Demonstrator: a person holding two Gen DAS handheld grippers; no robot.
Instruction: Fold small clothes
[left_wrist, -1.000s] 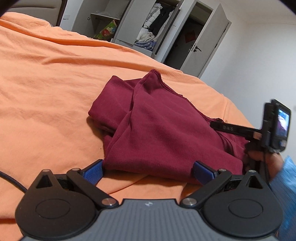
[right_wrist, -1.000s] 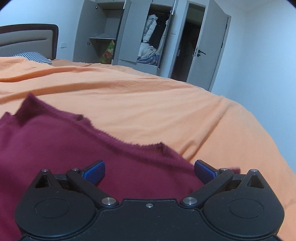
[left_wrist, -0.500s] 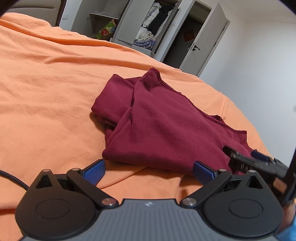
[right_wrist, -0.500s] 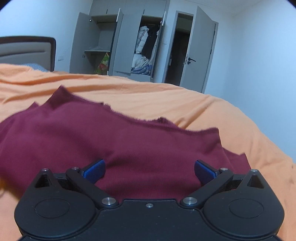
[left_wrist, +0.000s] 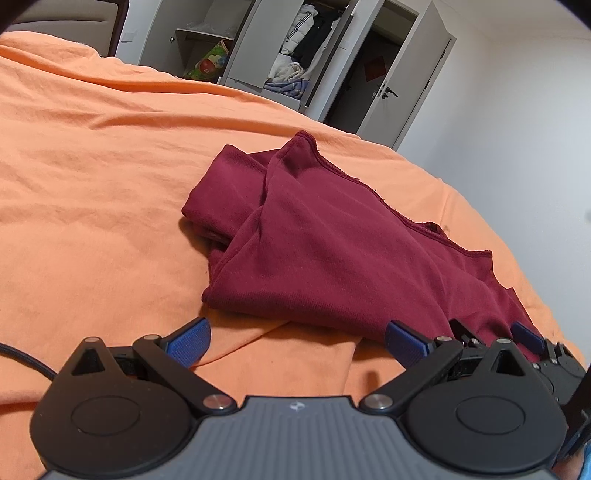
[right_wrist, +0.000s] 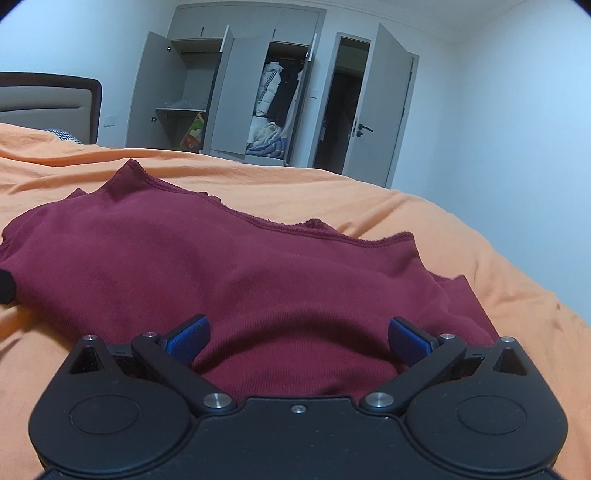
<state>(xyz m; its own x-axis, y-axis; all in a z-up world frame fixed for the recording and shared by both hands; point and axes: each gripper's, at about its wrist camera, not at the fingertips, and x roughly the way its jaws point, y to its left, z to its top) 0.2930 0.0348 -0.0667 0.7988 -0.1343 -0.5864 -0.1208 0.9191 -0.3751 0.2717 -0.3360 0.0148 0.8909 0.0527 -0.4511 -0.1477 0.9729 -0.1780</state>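
Note:
A dark red garment (left_wrist: 332, 251) lies folded over in a rumpled heap on the orange bed cover (left_wrist: 92, 184). My left gripper (left_wrist: 295, 341) is open, low over the cover just short of the garment's near fold. The right gripper (left_wrist: 491, 334) shows at the lower right of the left wrist view, at the garment's near right corner. In the right wrist view the garment (right_wrist: 240, 266) fills the middle, and my right gripper (right_wrist: 297, 339) is open with the cloth lying between its blue pads, not pinched.
An open grey wardrobe (right_wrist: 229, 92) with hanging clothes and an open door (right_wrist: 380, 110) stand beyond the bed. A headboard (right_wrist: 48, 99) is at the far left. The bed's right edge (left_wrist: 535, 273) drops off near the garment.
The right gripper has pulled back and down toward the garment's near right corner. The garment has been let go and lies flatter. The left gripper has barely moved.

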